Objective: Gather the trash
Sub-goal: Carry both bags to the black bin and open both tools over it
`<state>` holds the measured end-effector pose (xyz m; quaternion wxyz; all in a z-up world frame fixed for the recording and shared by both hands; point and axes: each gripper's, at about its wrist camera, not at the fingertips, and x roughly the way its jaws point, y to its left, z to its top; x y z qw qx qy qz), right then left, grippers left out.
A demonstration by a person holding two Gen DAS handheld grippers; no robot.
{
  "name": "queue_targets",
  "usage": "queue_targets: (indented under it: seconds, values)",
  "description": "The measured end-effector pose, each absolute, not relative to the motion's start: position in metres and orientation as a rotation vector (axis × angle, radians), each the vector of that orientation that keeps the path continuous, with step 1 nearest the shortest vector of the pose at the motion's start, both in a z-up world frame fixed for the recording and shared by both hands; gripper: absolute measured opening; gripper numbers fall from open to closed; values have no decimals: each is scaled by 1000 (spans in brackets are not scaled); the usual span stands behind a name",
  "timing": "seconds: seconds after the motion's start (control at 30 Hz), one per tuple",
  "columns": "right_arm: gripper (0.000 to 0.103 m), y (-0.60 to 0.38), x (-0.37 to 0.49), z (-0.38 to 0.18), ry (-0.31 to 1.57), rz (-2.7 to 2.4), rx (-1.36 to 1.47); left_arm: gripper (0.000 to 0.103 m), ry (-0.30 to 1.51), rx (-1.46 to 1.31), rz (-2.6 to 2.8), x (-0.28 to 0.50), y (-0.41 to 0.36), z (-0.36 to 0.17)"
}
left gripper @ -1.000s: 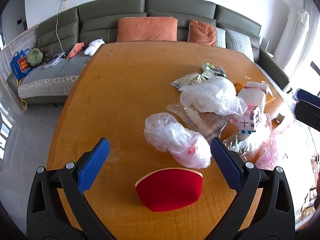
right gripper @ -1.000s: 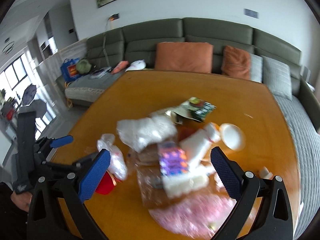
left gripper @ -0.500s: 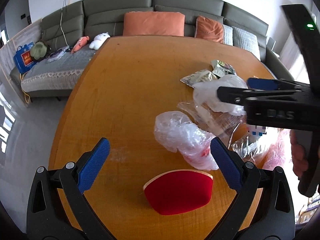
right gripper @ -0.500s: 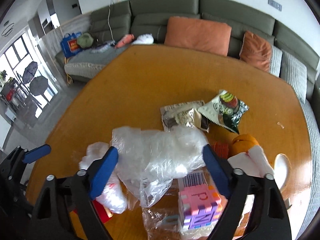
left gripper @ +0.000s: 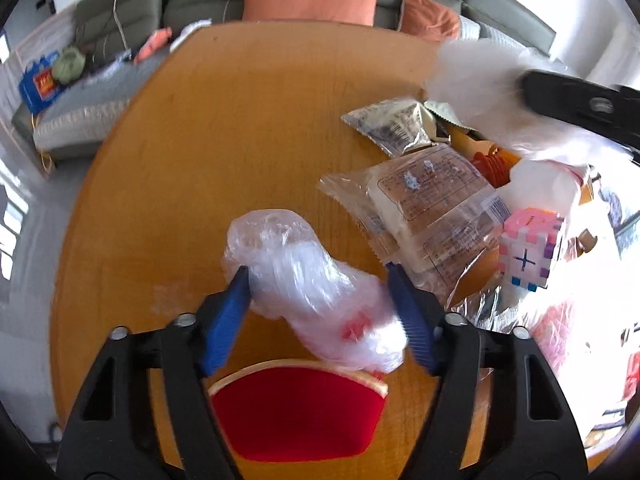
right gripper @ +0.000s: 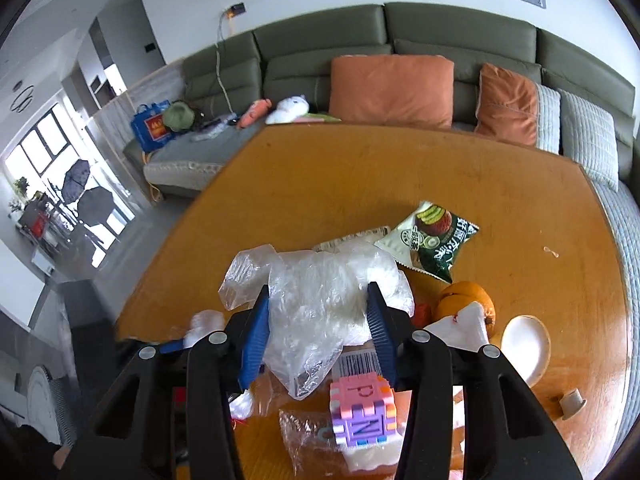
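L gripper [left gripper: 320, 300] low near table edge, blue pads pinching a crumpled clear bag [left gripper: 308, 284]; R gripper [right gripper: 318, 332] further right, raised, clamped on a white plastic wad [right gripper: 320, 300]

Bright daylight blows out the right side; left view slightly motion-blurred, fisheye edges curved and dark.

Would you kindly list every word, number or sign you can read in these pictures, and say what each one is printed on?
"P" and "N": faces of the foam puzzle cube.
"+": a face of the same cube, seen from the left wrist.
Barcode, digits too small: clear snack wrapper.
Chinese lettering, too small to read: green snack packet.
Blurred print: silver sachet and blue shopping bag.
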<state>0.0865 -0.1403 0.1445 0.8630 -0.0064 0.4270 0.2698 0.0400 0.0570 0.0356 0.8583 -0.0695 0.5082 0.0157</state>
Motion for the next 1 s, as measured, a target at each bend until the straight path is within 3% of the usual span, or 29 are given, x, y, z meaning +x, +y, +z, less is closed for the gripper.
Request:
queue_targets:
  seconds: [0.07, 0.43, 1.0]
  values:
    - [48, -141, 82, 153, 878, 591, -12, 57, 1050, -163, 50, 39, 60, 41]
    - [48, -88, 56, 190, 825, 581, -16, 56, 909, -156, 40, 10, 122, 88]
    - [48, 171, -2, 190, 866, 892, -141, 56, 874, -261, 416, -94, 349, 81]
